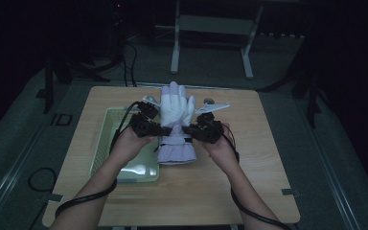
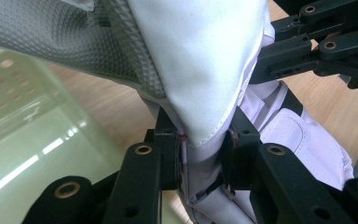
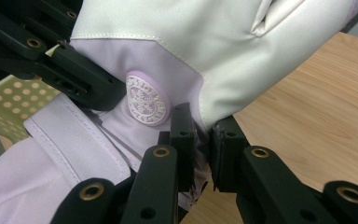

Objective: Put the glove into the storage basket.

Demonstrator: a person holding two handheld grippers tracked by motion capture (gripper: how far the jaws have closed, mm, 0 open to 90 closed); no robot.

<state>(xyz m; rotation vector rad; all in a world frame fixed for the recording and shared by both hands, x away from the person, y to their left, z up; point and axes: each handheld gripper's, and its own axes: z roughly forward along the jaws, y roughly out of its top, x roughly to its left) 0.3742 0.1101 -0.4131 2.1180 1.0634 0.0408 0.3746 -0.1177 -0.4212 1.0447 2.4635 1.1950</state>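
Table (image 1: 249, 191): wooden top; pale green perforated basket (image 1: 106, 125) at its left side.
Glove (image 1: 176, 115): white and lilac, held above mid-table, fingers pointing away, cuff toward the person.
Left gripper (image 1: 162, 130): clamped on the glove's left wrist edge.
Right gripper (image 1: 188, 129): clamped on the opposite edge, beside the round badge (image 3: 146, 98).

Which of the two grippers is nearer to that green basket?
Left. The left gripper grips the glove right beside the green basket; the right gripper grips the glove's far side.
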